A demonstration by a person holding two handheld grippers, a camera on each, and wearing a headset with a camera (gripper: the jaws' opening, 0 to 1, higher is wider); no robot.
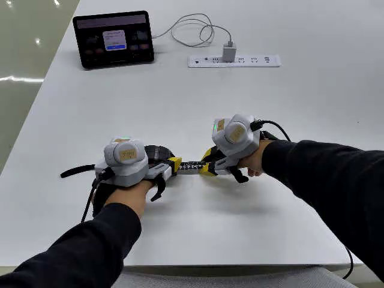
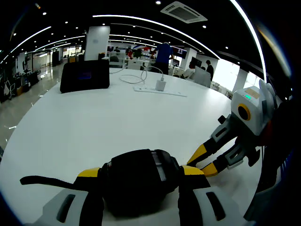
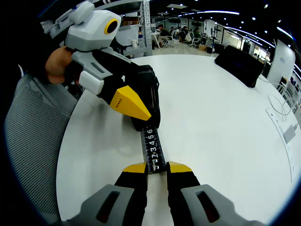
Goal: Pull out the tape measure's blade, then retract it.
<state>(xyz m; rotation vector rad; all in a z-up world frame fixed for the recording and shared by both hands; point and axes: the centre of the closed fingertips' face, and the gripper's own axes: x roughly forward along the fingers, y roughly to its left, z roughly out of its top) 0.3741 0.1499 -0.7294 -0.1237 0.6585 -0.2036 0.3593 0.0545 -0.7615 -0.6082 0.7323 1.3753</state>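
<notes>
Pull-out step, judged early: tape measure (image 2: 136, 188) at near-middle of desk (image 1: 198, 108), case pinched between left gripper (image 2: 141, 172) jaws, short blade (image 3: 151, 148) exposed rightward, its end pinched by right gripper (image 3: 157, 167) jaws; next move calls for a steady, straight rightward draw.

white table (image 1: 288, 108) w/ tablet (image 1: 114, 39), pwr strip (image 1: 234, 60), tape measure (image 1: 158, 153).

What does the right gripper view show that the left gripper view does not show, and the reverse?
Right gripper view: the blade with its printed numbers, pinched between the right gripper's jaws, and a mesh chair. Left gripper view: the black strap trailing from the tape measure case, which the left gripper clamps. Both: the case, the white table, the tablet.
</notes>
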